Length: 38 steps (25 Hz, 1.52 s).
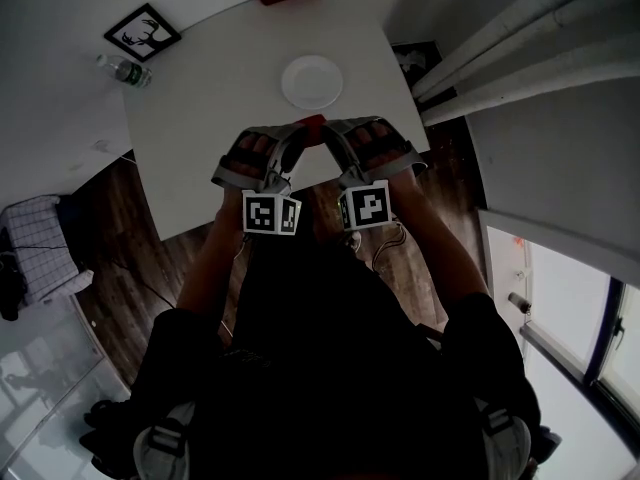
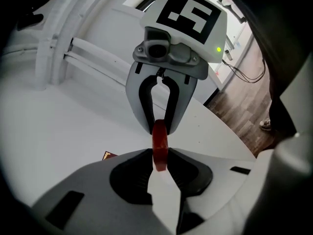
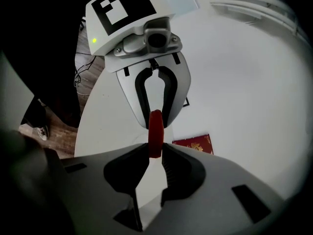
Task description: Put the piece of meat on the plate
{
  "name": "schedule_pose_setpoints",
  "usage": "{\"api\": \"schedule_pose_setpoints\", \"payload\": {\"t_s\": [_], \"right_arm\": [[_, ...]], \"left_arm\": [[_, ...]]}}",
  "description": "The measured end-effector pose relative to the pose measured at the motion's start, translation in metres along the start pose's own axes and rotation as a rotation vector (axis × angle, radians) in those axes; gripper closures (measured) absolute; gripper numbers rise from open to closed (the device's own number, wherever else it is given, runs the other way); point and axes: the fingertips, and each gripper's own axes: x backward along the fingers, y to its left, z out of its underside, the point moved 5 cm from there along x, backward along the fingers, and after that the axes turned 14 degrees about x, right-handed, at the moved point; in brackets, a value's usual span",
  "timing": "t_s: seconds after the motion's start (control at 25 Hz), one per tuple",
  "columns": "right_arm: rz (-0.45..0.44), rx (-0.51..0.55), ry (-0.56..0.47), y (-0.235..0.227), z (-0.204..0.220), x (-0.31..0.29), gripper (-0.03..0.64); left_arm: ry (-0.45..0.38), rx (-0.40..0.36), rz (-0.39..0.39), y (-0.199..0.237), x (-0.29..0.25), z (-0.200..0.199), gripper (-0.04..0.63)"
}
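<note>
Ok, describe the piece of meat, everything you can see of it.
The piece of meat is a thin, dark red, smooth-looking slab, seen edge-on and upright. It is pinched from opposite ends by the left tongs and the right tongs, over the near part of the white table, short of the plate.

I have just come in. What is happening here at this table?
A person holds a tool in each hand. The left tool and the right tool face each other, and both are closed on the same small red piece of meat, one from each side. They are near the front edge of the white table. The white plate lies further back on the table with nothing on it, so the meat is not yet on the plate.
</note>
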Motion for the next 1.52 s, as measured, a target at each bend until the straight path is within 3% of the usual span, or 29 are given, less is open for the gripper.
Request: {"api": "schedule_pose_setpoints", "payload": {"t_s": [0.08, 0.12, 0.16, 0.4, 0.48, 0.56, 0.68, 0.92, 1.52], "right_arm": [[0.001, -0.006, 0.040, 0.003, 0.012, -0.002, 0.523], [-0.005, -0.024, 0.062, 0.007, 0.020, -0.004, 0.523], [-0.017, -0.059, 0.080, 0.011, 0.028, -0.005, 0.525], [-0.056, -0.297, 0.123, 0.024, 0.043, -0.008, 0.525], [-0.083, -0.388, 0.134, 0.025, 0.041, -0.009, 0.525], [-0.112, -0.453, 0.141, 0.027, 0.041, -0.014, 0.525], [-0.149, -0.457, 0.149, 0.032, 0.041, -0.026, 0.525], [-0.214, -0.348, 0.181, 0.040, 0.045, -0.058, 0.525], [-0.308, -0.351, 0.202, 0.044, 0.050, -0.124, 0.525]], "left_arm": [[0.030, 0.018, -0.033, 0.003, 0.001, 0.010, 0.506], [0.050, 0.056, -0.054, 0.006, 0.003, 0.019, 0.528], [0.070, 0.128, -0.068, 0.010, 0.005, 0.028, 0.594], [0.073, 0.917, -0.034, 0.019, 0.015, 0.064, 0.594], [0.055, 1.133, -0.034, 0.009, 0.013, 0.072, 0.594], [0.044, 1.267, -0.034, -0.001, 0.010, 0.078, 0.594], [0.053, 1.314, -0.026, -0.010, 0.006, 0.081, 0.594], [0.056, 1.349, 0.015, -0.015, 0.003, 0.089, 0.594], [0.084, 1.405, 0.054, -0.011, -0.013, 0.119, 0.594]]}}
